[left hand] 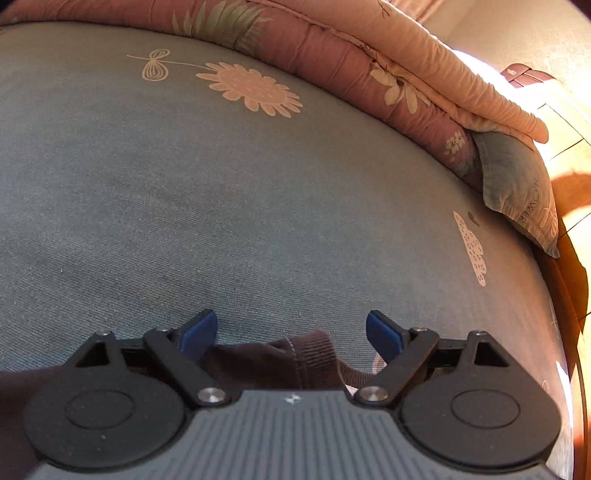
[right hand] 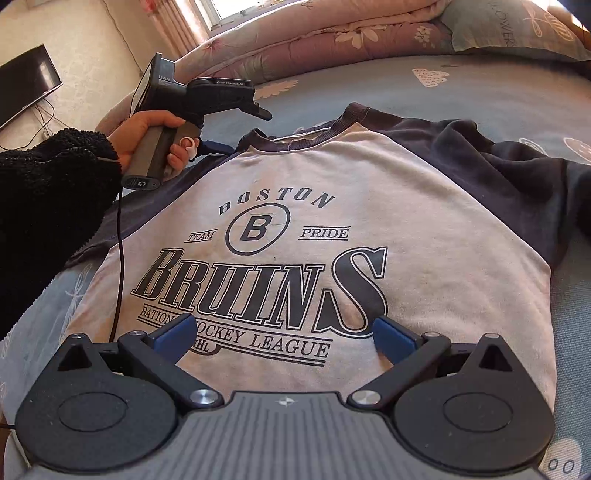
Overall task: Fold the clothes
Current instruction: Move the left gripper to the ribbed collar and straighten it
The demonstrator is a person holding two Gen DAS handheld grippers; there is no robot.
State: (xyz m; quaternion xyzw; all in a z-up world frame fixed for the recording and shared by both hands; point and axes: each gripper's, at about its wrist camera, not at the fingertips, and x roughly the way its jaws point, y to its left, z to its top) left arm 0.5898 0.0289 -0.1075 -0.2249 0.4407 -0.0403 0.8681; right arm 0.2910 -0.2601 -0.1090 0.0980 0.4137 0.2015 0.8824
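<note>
While spread flat on the bed (right hand: 480, 85), sweatshirt (right hand: 295, 192) faces up; quilt (right hand: 314, 40) and pillow (right hand: 517, 33) behind, TV (right hand: 26, 85) by wall. Left gripper (left hand: 291, 334) fingers spread over collar (left hand: 295, 354); right gripper (right hand: 284, 334) fingers spread above hem.

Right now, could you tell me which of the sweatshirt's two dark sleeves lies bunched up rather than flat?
The dark navy sleeve on the right of the right wrist view: it is rumpled into folds, while the other sleeve, below the left claw, lies flatter.
</note>
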